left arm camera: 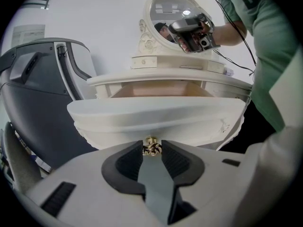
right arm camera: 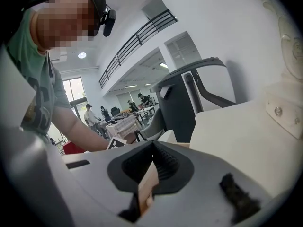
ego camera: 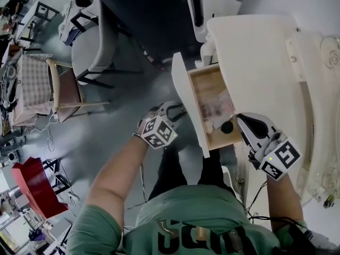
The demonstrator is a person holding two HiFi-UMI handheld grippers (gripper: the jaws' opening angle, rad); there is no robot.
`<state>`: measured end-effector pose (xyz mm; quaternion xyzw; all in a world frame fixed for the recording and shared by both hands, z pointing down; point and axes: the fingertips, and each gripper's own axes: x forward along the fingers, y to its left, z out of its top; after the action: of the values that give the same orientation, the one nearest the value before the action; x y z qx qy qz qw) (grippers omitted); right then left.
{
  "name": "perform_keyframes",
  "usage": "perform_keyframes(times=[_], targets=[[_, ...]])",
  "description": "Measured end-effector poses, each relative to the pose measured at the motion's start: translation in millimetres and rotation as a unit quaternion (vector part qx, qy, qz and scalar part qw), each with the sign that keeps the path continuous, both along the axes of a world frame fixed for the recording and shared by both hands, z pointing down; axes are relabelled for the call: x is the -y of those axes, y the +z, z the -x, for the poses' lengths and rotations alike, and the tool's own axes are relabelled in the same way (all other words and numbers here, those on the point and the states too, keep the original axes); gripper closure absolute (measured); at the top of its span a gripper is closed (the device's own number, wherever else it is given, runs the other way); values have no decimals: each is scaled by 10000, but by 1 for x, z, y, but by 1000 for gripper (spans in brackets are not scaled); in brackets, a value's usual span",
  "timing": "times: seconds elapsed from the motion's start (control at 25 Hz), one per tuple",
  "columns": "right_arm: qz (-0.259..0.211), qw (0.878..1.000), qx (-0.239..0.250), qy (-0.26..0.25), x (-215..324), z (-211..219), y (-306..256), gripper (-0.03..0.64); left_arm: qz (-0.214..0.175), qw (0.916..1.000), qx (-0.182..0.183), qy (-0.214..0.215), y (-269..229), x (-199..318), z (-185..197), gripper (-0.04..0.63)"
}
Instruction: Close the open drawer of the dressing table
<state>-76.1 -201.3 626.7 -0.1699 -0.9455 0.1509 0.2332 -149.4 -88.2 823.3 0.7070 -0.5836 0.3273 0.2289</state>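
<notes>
The white dressing table (ego camera: 255,52) stands at the right of the head view, its wooden drawer (ego camera: 210,84) pulled out to the left. The drawer's white front (left arm camera: 156,115) fills the left gripper view, with a small brass knob (left arm camera: 151,147) at its middle. My left gripper (left arm camera: 151,149) is shut on that knob, one pad against each side; from above my left gripper (ego camera: 178,109) sits at the front panel. My right gripper (ego camera: 240,120) hovers over the drawer's near side wall. Its jaws (right arm camera: 152,145) meet at the tips with nothing between them.
Pinkish items (ego camera: 218,105) and a dark round object (ego camera: 227,126) lie inside the drawer. An oval mirror (left arm camera: 177,11) tops the table. A large dark grey chair-like unit (left arm camera: 38,89) stands left of the table. A grey chair (ego camera: 90,41), a wooden chair (ego camera: 64,89) and a red stand (ego camera: 34,187) lie further left.
</notes>
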Motion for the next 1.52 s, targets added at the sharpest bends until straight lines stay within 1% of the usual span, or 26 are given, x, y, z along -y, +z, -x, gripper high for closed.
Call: perform_keyframes(times=[0.84, 1.52], targets=[[24, 9997, 30, 224, 21, -15, 3, 606, -2, 9999, 12, 144, 2, 24, -8, 466], [70, 9992, 44, 390, 36, -28, 5, 605, 10, 9994, 45, 339, 1, 48, -15, 466]])
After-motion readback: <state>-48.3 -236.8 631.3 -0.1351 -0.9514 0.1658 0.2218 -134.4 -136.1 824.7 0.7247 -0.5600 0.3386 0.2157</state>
